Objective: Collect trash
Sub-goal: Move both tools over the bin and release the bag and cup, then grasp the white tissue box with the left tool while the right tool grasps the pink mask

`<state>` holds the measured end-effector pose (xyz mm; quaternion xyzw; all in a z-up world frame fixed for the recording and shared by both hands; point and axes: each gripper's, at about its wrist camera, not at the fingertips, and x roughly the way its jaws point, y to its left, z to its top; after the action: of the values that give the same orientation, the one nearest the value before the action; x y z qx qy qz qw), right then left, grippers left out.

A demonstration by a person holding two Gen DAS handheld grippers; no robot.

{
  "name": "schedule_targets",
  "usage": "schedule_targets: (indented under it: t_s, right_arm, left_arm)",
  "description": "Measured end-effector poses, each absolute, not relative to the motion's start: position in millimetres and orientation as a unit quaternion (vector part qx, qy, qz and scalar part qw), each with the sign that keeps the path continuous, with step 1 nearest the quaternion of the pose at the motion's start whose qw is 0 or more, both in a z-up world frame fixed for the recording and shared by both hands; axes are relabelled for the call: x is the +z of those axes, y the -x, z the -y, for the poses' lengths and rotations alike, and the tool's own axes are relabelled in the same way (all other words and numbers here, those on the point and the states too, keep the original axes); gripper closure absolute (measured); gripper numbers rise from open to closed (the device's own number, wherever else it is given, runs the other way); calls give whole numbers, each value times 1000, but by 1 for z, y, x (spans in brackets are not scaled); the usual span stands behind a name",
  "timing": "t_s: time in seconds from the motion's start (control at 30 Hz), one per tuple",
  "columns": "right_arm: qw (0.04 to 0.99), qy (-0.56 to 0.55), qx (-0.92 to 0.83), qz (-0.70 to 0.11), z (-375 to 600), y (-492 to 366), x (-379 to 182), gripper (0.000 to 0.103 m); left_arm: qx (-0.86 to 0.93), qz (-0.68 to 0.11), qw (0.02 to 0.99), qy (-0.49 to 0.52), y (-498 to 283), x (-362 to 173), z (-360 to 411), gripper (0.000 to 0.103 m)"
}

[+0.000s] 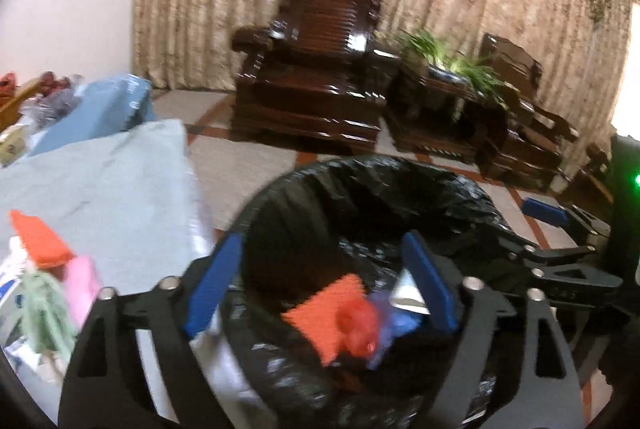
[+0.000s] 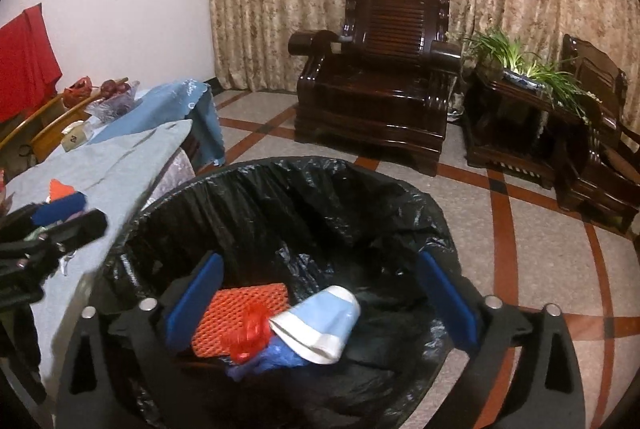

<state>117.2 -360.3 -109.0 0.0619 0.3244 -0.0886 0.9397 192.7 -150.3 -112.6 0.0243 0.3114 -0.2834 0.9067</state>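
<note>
A bin with a black liner (image 1: 360, 165) (image 2: 280, 163) stands beside the table. Inside it lie an orange mesh sleeve (image 2: 240, 313), a red plastic scrap (image 2: 250, 333), a blue bag (image 2: 272, 357) and a white-and-blue paper cup (image 2: 320, 325). My left gripper (image 1: 322, 261) hangs open over the bin's mouth with nothing between its fingers. My right gripper (image 2: 320, 269) is open above the bin too, and it is also empty. On the cloth-covered table (image 1: 100, 181) more litter remains: another orange mesh piece (image 1: 40, 237), a pink item (image 1: 84, 281) and a green tuft (image 1: 40, 309).
A dark wooden armchair (image 2: 376, 77) stands behind the bin before a beige curtain. To its right are a side table with potted plants (image 2: 520, 77) and a second chair (image 2: 600, 133). Tiled floor (image 2: 540, 269) lies right of the bin. Wooden chairs (image 2: 52, 125) stand beyond the table.
</note>
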Motion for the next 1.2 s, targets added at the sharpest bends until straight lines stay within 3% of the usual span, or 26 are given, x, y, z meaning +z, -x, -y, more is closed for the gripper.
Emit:
schedule_targets:
  t_s: [0.2,1.03,1.2]
  right_arm:
    - [946,-65,-62,-311,335,-116,-96,6]
    - [950,-15,100,-296,138,-172,-89,6]
    - [944,-7,109,-312,112,-194,-104,13]
  left_arm:
    - [-232,-292,928,-11,-183,-93,102,10]
    - [-11,-273,962,8,-148,-90,-104,10]
    - [12,-275,961,7,-157,-99,-125,10]
